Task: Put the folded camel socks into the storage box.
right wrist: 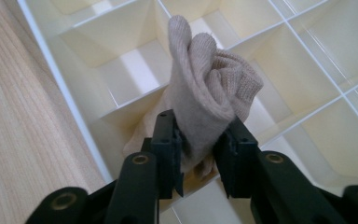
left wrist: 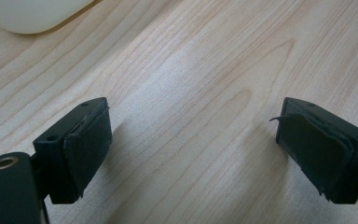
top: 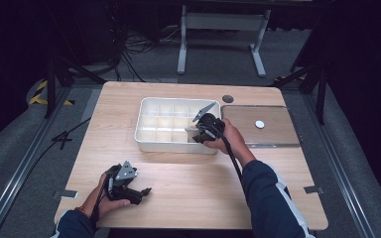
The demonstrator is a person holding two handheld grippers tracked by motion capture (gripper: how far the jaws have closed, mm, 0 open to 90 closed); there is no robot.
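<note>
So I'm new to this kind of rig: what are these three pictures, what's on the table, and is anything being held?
There is no robot arm here. A person holds a two-jaw gripper in each hand. The high view looks down on the wooden table from above the person's side. The other two pictures come from cameras riding on the grippers, looking along their black jaws.

On the table stands a white tray with compartments. Beside it lies a clear flat lid with a small white disc on it.

The right gripper reaches over the tray's near right corner and pinches a beige knitted sock between its jaws, above one compartment. The left gripper rests near the table's front edge with its jaws wide apart and nothing between them, just bare wood.
</note>
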